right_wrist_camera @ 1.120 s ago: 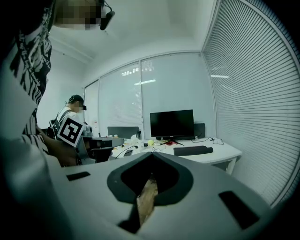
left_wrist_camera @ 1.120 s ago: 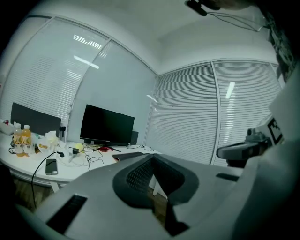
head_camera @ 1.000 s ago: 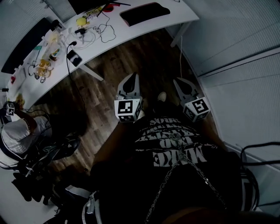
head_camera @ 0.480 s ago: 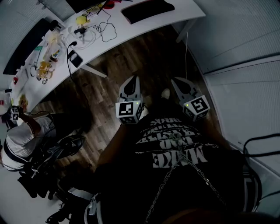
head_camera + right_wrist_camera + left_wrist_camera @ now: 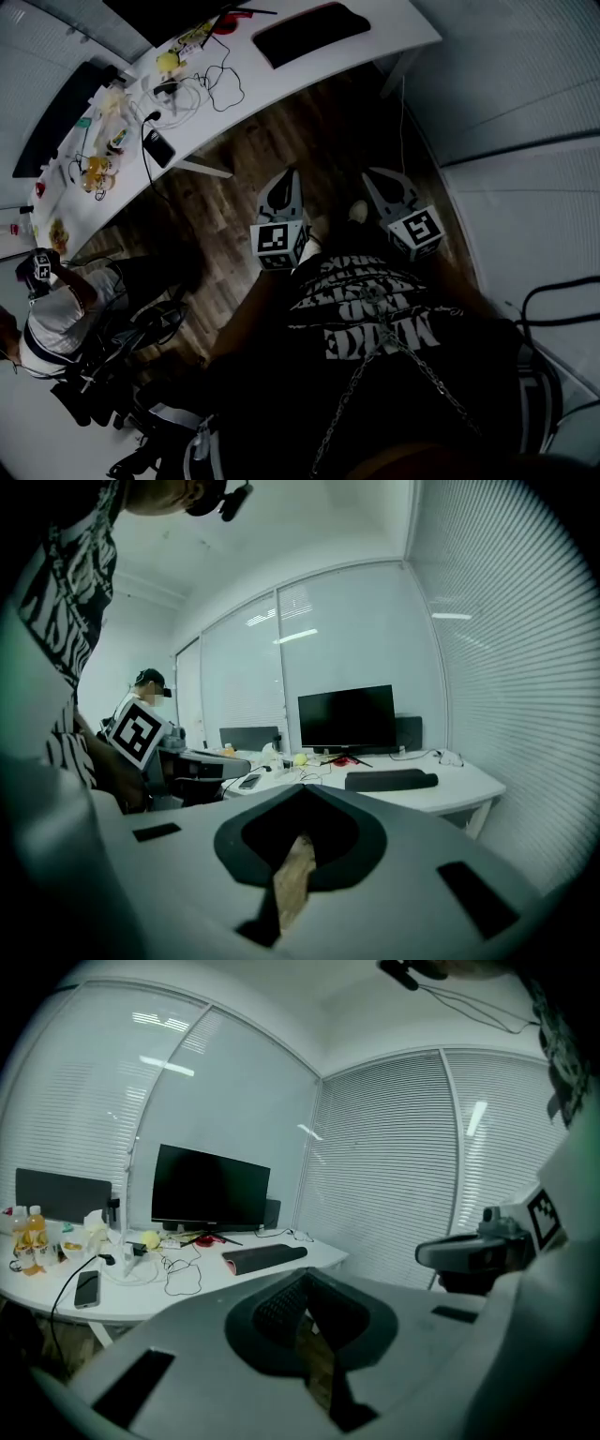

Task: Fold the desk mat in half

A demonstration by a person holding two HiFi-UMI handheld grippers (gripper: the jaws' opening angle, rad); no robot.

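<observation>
The desk mat (image 5: 309, 33) is a long dark pad lying flat on the white desk (image 5: 281, 80), far ahead of both grippers. My left gripper (image 5: 285, 180) and right gripper (image 5: 380, 180) hang side by side over the wooden floor in front of my torso. Both are shut, with nothing between their jaws. In the left gripper view the desk mat (image 5: 264, 1257) lies beyond the closed left gripper (image 5: 305, 1281), right of the monitor. The right gripper view shows the desk mat (image 5: 391, 780) past the closed right gripper (image 5: 302, 796).
A black monitor (image 5: 210, 1188), a phone (image 5: 157, 148), tangled cables (image 5: 211, 75) and small bottles (image 5: 28, 1232) crowd the desk's left part. Another person (image 5: 52, 314) sits at lower left by a chair. Blind-covered walls (image 5: 525, 84) close off the right side.
Both grippers have moved a little forward toward the desk and slightly lower, still shut and side by side. The seated person at left has slid lower in the head view.
</observation>
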